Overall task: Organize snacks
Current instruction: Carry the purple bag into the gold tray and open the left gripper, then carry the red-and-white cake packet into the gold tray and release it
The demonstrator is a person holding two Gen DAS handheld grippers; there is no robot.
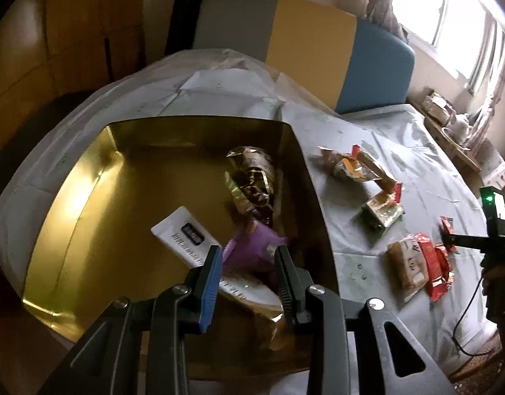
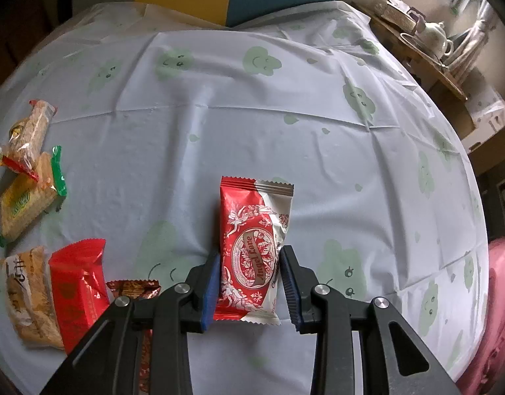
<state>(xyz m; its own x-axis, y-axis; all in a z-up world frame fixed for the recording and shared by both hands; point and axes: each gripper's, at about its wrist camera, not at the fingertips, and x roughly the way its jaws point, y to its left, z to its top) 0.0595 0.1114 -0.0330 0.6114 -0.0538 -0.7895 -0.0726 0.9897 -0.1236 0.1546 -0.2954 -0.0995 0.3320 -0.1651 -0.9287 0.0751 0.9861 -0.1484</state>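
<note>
My left gripper (image 1: 249, 256) is open above the gold box (image 1: 97, 204). A purple snack packet (image 1: 252, 247) is blurred between and just below its fingers, over a white packet (image 1: 183, 237) and a gold-brown packet (image 1: 252, 177) lying in the box. My right gripper (image 2: 249, 270) holds a red and white "Angel Love" packet (image 2: 252, 247) between its fingers above the tablecloth; the pads sit at the packet's sides. Loose snacks lie on the cloth: a red packet (image 2: 76, 283), a tan biscuit packet (image 2: 28, 296), a green-edged cracker packet (image 2: 25, 204) and a clear cereal bar (image 2: 32, 135).
The table wears a pale cloth with green smiley flowers (image 2: 262, 59). A chair with grey, yellow and blue panels (image 1: 311, 46) stands behind it. A side table with a teapot (image 2: 433, 36) is at the far right. The right gripper's body shows in the left wrist view (image 1: 492, 230).
</note>
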